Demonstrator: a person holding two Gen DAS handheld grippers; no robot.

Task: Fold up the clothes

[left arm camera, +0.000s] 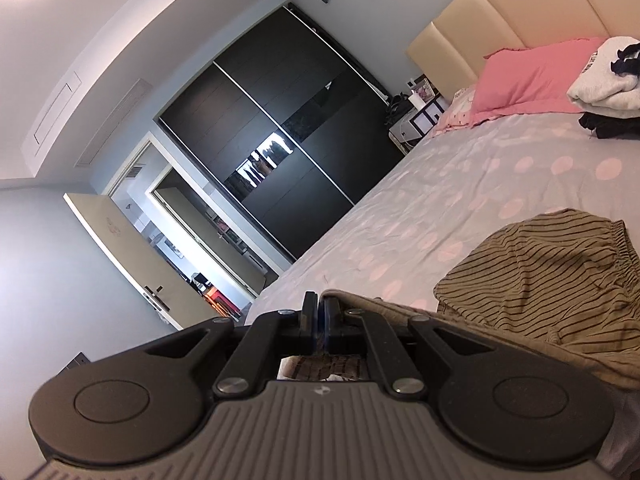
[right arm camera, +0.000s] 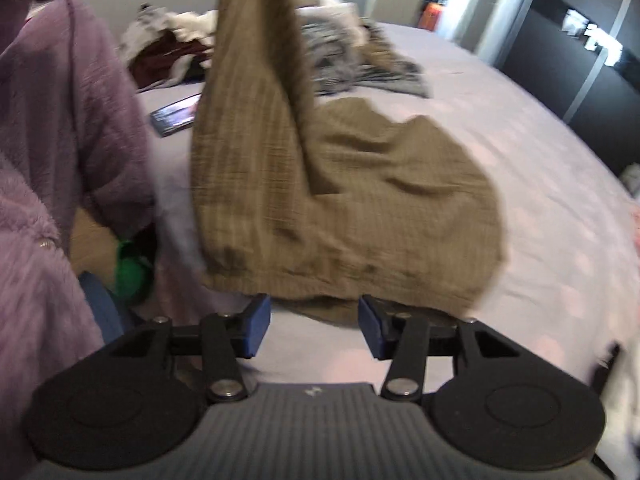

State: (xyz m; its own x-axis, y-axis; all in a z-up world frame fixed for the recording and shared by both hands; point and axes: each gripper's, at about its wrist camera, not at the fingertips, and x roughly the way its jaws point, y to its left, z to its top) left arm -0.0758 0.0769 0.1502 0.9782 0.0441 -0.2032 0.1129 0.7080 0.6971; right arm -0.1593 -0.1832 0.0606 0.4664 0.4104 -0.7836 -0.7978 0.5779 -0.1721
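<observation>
Fabric of the striped brown garment [right arm camera: 340, 208], light and limp, is pinched in the closed left hand-held gripper [left arm camera: 319, 320], while its hem just ahead of the parted, empty right hand-held gripper [right arm camera: 314, 330] is best taken.

You've got olive striped trousers [right arm camera: 360, 184] bunched on the bed [right arm camera: 540, 160], one part [right arm camera: 256, 60] lifted upright, rest crumpled flat.
</observation>
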